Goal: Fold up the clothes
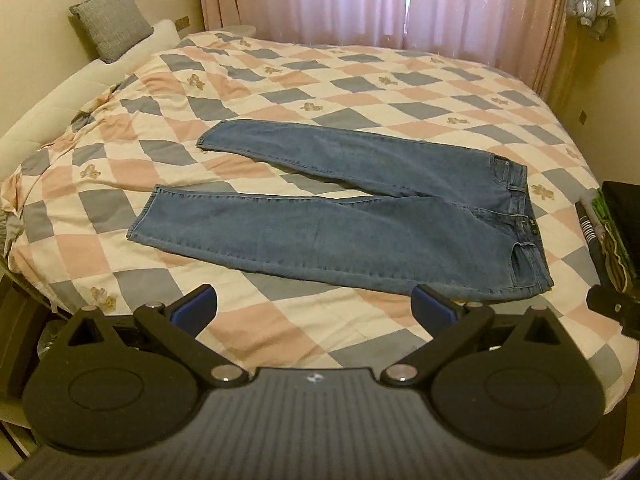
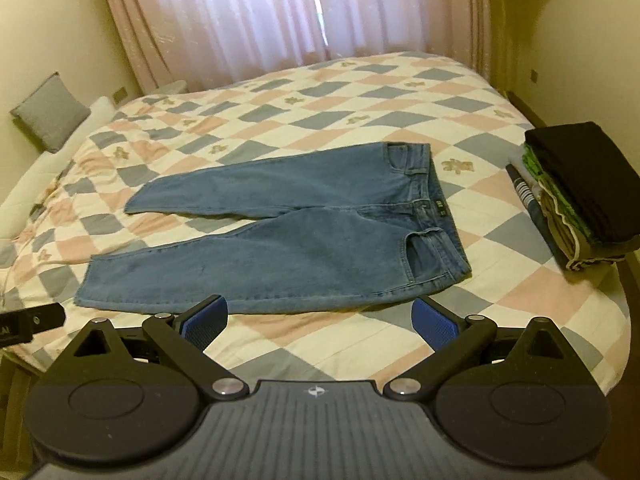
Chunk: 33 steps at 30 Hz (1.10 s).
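Note:
A pair of blue jeans [image 1: 352, 216] lies flat on the checked quilt, legs spread apart toward the left and waistband to the right; the right wrist view shows the same jeans [image 2: 304, 236]. My left gripper [image 1: 314, 310] hovers open above the quilt, just short of the near leg's lower edge, with nothing between its blue pads. My right gripper [image 2: 318, 322] is also open and empty, close to the near edge of the jeans below the hip. The tip of the other gripper shows at each view's side edge.
A stack of folded clothes [image 2: 576, 196] with a black item on top sits at the bed's right edge, also seen as a stack [image 1: 612, 232] in the left wrist view. A grey cushion [image 1: 110, 20] and white headboard lie far left. Pink curtains [image 2: 288, 12] hang behind the bed.

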Available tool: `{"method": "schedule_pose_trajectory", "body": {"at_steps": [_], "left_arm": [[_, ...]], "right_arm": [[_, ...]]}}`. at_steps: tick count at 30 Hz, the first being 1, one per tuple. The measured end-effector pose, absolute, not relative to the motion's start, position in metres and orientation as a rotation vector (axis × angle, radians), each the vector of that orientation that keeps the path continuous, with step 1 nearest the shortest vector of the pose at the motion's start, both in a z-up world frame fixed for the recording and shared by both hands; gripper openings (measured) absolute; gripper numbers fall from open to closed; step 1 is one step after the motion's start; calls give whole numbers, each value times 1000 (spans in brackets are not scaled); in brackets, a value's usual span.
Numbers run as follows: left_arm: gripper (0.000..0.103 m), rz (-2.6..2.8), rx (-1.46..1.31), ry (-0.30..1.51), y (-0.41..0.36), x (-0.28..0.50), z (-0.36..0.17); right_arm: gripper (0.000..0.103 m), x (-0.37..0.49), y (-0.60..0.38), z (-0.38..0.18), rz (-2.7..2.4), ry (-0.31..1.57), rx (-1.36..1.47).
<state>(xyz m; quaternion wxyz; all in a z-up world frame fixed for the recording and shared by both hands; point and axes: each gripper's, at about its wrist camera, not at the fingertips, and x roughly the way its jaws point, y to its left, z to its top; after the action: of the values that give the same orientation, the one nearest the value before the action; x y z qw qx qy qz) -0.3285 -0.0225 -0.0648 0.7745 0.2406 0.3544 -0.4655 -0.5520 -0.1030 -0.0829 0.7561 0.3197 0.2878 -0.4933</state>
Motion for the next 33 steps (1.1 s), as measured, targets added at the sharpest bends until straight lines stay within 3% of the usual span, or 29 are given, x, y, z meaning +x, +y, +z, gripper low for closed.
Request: {"method": "schedule_pose_trajectory", "body": {"at_steps": [20, 33], "left_arm": [[102, -1035, 530, 708, -1, -345, -65], [102, -1113, 563, 783, -80, -270, -108]], "right_arm": [[101, -566, -86, -86, -1038, 588, 744], [101, -541, -143, -117, -1126, 571, 852]]}}
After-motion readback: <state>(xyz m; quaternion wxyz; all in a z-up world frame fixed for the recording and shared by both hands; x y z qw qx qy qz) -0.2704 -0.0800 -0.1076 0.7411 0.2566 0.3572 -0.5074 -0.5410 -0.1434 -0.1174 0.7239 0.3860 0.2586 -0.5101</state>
